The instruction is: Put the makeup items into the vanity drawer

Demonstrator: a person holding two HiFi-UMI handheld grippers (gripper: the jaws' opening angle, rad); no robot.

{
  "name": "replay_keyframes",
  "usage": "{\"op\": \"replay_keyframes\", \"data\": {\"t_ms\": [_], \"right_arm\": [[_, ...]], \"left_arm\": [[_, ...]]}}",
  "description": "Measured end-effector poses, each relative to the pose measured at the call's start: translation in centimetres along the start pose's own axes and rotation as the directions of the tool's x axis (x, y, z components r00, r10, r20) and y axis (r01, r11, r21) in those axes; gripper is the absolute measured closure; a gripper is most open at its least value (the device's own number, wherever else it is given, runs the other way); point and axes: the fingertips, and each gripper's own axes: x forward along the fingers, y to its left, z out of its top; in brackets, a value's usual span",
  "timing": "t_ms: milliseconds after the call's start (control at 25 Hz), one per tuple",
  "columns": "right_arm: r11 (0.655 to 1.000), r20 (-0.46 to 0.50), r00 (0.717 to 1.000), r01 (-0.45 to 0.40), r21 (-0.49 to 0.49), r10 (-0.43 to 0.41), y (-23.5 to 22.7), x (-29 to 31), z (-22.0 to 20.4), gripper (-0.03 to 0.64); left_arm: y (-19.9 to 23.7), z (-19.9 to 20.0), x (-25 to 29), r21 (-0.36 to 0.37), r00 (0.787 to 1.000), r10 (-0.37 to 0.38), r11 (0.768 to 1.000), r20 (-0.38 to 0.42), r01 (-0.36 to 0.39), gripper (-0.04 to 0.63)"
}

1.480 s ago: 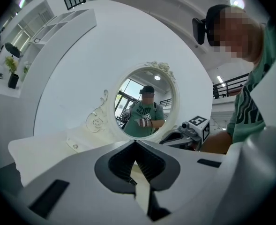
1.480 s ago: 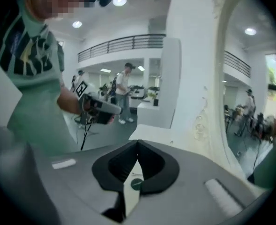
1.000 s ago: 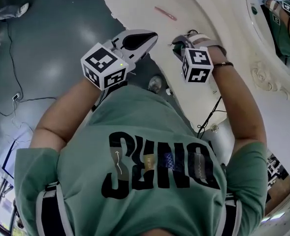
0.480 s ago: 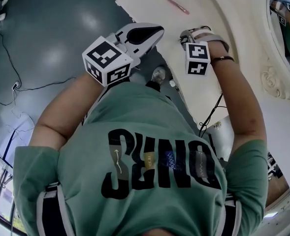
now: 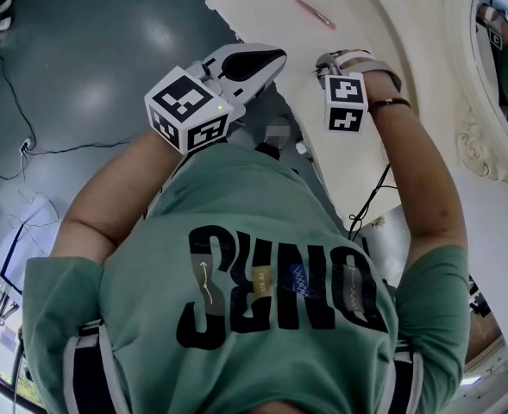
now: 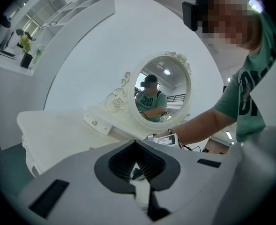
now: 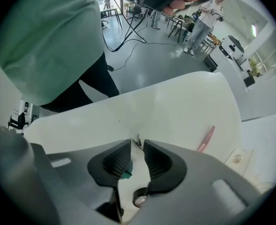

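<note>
White vanity top (image 7: 175, 102) is filling the right gripper view, where the right gripper (image 7: 138, 143) is hanging with jaws parted on nothing, a pink makeup stick (image 7: 206, 138) lying nearby on the top. The left gripper view is adding the left gripper (image 6: 136, 141), pinched closed and empty, and the oval mirror (image 6: 175, 78) beyond. In the head view, shirt lettering (image 5: 279, 287) is reading upside down.
</note>
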Motion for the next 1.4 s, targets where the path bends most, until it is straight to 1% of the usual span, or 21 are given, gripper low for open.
{"op": "replay_keyframes", "data": {"t_ms": [160, 320, 520, 680, 760, 840, 960, 1000, 1080, 1160, 1200, 1280, 1320, 1360, 1400], "right_arm": [[0.999, -0.019, 0.999, -0.035, -0.004, 0.035, 0.4, -0.4, 0.0, 0.515], [0.999, -0.012, 1.0, -0.026, -0.025, 0.026, 0.2, -0.5, 0.8, 0.515], [0.997, -0.042, 0.998, -0.041, -0.066, 0.038, 0.7, 0.4, 0.9, 0.515], [0.994, -0.043, 0.998, -0.053, -0.098, 0.049, 1.2, 0.5, 0.9, 0.554], [0.994, -0.028, 0.999, -0.039, -0.104, 0.036, 1.1, 0.2, 1.0, 0.557], [0.996, 0.005, 1.0, -0.006, -0.093, 0.006, 0.7, -0.7, 1.4, 0.558], [0.996, 0.085, 0.993, 0.087, -0.026, -0.085, -0.7, -3.5, 2.3, 0.558], [0.992, 0.116, 0.986, 0.123, 0.011, -0.123, -1.2, -4.7, 2.6, 0.558], [0.977, 0.179, 0.962, 0.189, 0.1, -0.205, -1.9, -7.7, 3.1, 0.558], [0.948, 0.225, 0.929, 0.252, 0.195, -0.293, -2.2, -10.9, 3.0, 0.558], [0.928, 0.241, 0.91, 0.28, 0.244, -0.338, -2.2, -12.6, 2.8, 0.558], [0.876, 0.271, 0.862, 0.323, 0.358, -0.428, -2.1, -16.1, 2.2, 0.558], [0.843, 0.288, 0.833, 0.333, 0.422, -0.473, -1.9, -18.1, 1.8, 0.558], [0.804, 0.305, 0.798, 0.336, 0.49, -0.52, -1.8, -20.2, 1.5, 0.558], [0.759, 0.322, 0.756, 0.334, 0.559, -0.57, -1.6, -22.4, 1.1, 0.558]], "left_arm": [[-0.1, -0.2, -0.1, -0.005, 1.0, 0.001, 1.0, 0.0, -0.001, 0.595], [0.0, -0.3, -0.1, -0.007, 1.0, 0.001, 1.0, 0.002, -0.001, 0.595], [-0.2, -0.3, -0.3, -0.004, 1.0, 0.001, 1.0, 0.003, -0.001, 0.595], [-0.1, -0.3, -0.6, -0.007, 1.0, 0.006, 1.0, 0.004, -0.006, 0.595], [-0.1, -0.5, -0.7, -0.009, 1.0, 0.008, 1.0, 0.004, -0.008, 0.595], [-0.3, -0.5, -0.8, -0.008, 1.0, 0.006, 1.0, 0.008, -0.006, 0.595], [-0.6, 0.0, -1.1, -0.002, 1.0, 0.002, 1.0, 0.016, -0.002, 0.596], [-0.7, 0.2, -1.3, 0.0, 1.0, 0.001, 1.0, 0.02, -0.001, 0.595], [-1.0, 0.8, -1.7, 0.004, 1.0, 0.001, 1.0, 0.03, -0.001, 0.595], [-1.6, 1.6, -1.9, 0.013, 0.999, -0.003, 1.0, 0.042, 0.002, 0.595], [-2.0, 2.1, -2.0, 0.02, 0.999, -0.008, 1.0, 0.046, 0.007, 0.595], [-2.9, 3.2, -2.1, 0.037, 0.998, -0.022, 0.999, 0.053, 0.02, 0.595], [-3.5, 3.7, -2.1, 0.046, 0.998, -0.027, 0.999, 0.055, 0.024, 0.595], [-4.1, 4.2, -2.0, 0.056, 0.998, -0.032, 0.998, 0.056, 0.029, 0.595], [-4.8, 4.8, -1.9, 0.069, 0.998, -0.039, 0.997, 0.057, 0.035, 0.595]]}}
